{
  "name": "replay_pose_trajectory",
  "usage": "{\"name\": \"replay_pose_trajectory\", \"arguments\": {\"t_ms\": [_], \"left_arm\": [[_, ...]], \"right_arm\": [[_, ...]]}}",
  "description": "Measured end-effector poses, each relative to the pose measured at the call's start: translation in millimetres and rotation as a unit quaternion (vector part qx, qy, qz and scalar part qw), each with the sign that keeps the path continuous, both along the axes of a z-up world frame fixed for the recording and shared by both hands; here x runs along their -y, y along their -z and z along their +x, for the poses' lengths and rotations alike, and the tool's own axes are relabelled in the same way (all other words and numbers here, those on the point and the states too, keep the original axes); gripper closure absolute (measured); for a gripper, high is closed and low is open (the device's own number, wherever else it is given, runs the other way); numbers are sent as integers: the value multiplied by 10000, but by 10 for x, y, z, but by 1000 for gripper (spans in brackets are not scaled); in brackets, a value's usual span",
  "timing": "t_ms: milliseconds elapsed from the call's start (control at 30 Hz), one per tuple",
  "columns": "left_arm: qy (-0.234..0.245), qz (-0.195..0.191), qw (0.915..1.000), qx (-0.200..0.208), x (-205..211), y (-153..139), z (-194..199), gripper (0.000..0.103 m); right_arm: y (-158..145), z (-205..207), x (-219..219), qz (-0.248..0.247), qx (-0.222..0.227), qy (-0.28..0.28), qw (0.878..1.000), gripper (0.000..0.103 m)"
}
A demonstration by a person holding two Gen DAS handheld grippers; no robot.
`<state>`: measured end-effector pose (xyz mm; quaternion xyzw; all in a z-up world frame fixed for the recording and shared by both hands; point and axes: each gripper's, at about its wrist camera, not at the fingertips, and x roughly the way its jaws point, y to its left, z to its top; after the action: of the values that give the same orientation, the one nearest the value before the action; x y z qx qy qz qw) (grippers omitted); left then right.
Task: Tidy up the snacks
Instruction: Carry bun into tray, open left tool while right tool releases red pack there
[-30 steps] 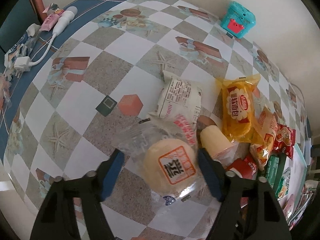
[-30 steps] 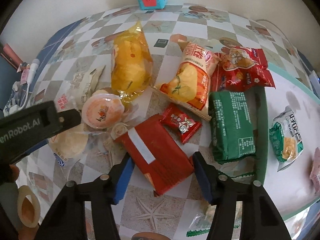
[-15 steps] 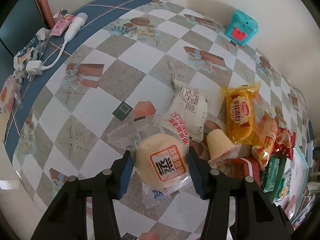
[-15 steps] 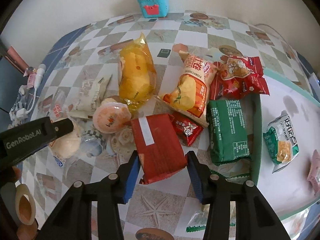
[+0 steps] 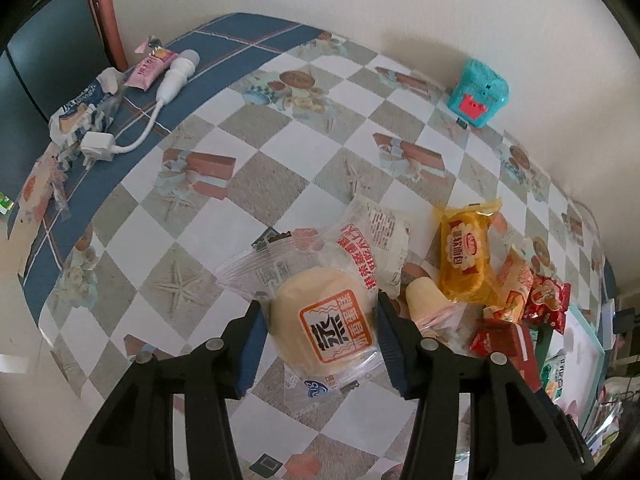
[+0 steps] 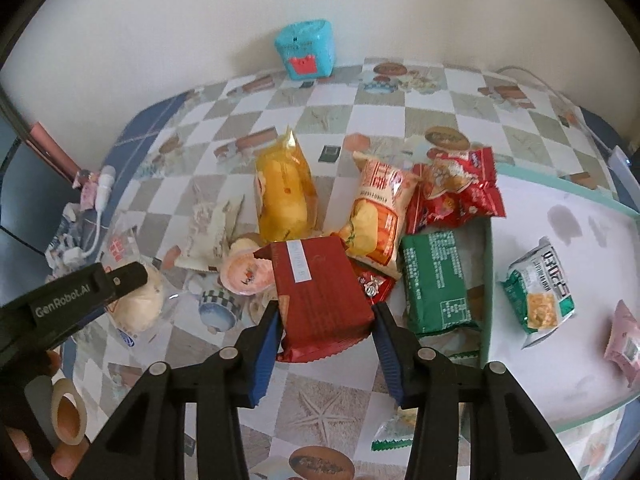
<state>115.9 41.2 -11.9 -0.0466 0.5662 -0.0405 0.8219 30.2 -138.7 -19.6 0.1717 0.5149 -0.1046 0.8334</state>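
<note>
Bun pack (image 5: 324, 322), a round pale bun in clear crinkly film with an orange square label, sits clamped between the blue pads of the left gripper (image 5: 318, 334), raised off the checkered tablecloth (image 5: 280, 152). Jaws of that gripper have just been closing and now press the bun's sides; its black fingers point steeply down. Red pack (image 6: 322, 300), a flat rectangular foil wrapper with a white sticker and crimped end, is pinched by the right gripper (image 6: 325, 334), whose jaws also closed in on it just now; the pack tilts up off the table, with the black fingers angled downward. In the right wrist view the left gripper's black body, lettered in white, crosses the left edge, with a person's fingers (image 6: 60, 454) below it beside a tape roll (image 6: 68, 416).

Around them: a white soft pack (image 5: 384, 240) just behind the bun, a glossy yellow bread bag (image 6: 286, 194), an orange chip bag (image 6: 378, 216) puffy and upright-ish, a shiny red crumpled bag (image 6: 460, 190), a green brick-shaped pack (image 6: 436, 280) partly on the white tray with teal rim (image 6: 560, 184), a small green-white pouch (image 6: 540, 284) lying on that tray, and a round jelly cup (image 6: 244, 276) touching the red pack's left edge. Teal cube toy (image 6: 304, 48) stands by the wall. White charger with cable (image 5: 120, 140) lies far left on the blue border.
</note>
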Motion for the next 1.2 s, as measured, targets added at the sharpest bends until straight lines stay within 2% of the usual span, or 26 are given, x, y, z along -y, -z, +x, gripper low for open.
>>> {"name": "replay_pose_trajectory", "arguments": {"t_ms": [367, 700, 933, 1200], "left_arm": [[137, 26, 9992, 381, 72, -255, -162, 50], [571, 82, 9961, 669, 361, -429, -364, 50], [1155, 121, 9902, 781, 766, -492, -573, 50], [2010, 138, 9751, 928, 1402, -541, -922, 50]], "right_arm": [[-230, -138, 157, -72, 301, 280, 9991, 55], [-426, -412, 611, -164, 475, 1054, 9932, 55], [-477, -699, 1083, -483, 395, 1857, 9806, 55], [-480, -1080, 1635, -619, 286, 2717, 9600, 55]]}}
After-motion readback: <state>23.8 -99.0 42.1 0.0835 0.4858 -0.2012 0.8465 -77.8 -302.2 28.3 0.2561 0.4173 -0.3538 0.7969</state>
